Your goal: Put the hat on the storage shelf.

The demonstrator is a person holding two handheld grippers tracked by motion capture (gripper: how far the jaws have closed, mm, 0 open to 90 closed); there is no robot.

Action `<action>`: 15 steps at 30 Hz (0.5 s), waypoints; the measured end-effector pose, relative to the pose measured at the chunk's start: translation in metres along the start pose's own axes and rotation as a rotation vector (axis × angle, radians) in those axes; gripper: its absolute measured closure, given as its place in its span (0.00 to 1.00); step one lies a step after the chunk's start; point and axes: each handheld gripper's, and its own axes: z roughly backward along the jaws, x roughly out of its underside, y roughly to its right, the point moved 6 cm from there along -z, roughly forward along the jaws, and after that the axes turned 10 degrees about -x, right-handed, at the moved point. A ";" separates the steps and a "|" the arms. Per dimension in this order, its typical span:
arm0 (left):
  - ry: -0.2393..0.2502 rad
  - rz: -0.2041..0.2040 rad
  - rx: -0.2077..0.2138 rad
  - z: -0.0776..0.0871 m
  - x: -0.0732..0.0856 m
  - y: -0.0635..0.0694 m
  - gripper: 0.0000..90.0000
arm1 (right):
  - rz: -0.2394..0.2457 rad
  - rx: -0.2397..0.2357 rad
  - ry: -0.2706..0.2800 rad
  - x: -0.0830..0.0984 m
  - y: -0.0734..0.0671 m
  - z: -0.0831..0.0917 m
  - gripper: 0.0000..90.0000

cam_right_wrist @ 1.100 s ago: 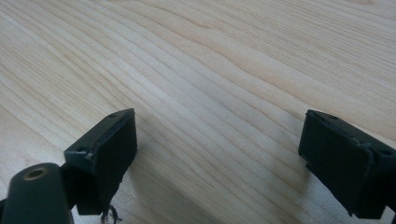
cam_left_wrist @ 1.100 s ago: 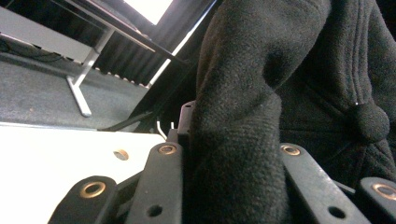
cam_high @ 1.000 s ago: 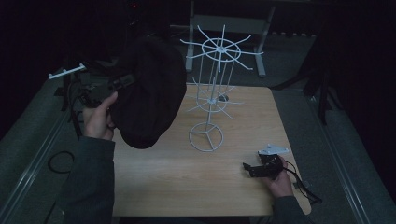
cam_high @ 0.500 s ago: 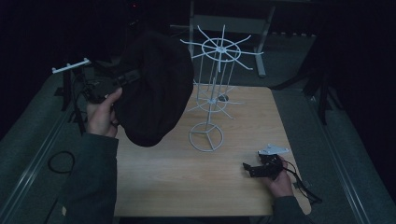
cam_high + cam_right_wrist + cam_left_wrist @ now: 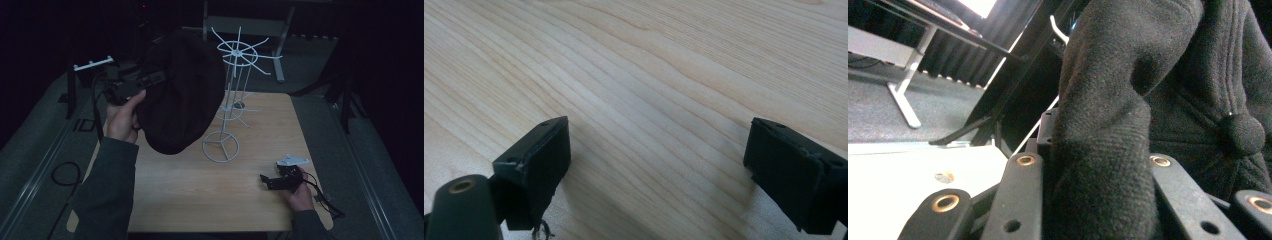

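Plainly, left claw [image 5: 1098, 200] grips an unlabelled black cap [image 5: 182, 95].

There is one black cap [image 5: 181, 90] and one white wire stand [image 5: 231, 95], which has two rings of spokes (an upper and a lower one). There is one wooden table [image 5: 210, 200]. There are two grippers: the left gripper [image 5: 131, 84] and the right gripper [image 5: 270, 182].

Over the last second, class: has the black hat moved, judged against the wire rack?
Yes. The hat, clamped in the left gripper, has moved right and up, and now overlaps the rack more.
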 end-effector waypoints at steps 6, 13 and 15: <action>-0.071 -0.050 -0.050 -0.029 0.016 -0.001 0.82 | 0.000 0.000 0.000 0.000 0.000 0.000 0.13; -0.096 -0.028 -0.059 -0.038 0.023 -0.010 0.82 | 0.002 0.001 -0.001 0.000 0.000 0.000 0.13; -0.099 -0.023 -0.058 -0.038 0.023 -0.012 0.81 | 0.001 0.001 0.000 0.000 0.000 0.000 0.13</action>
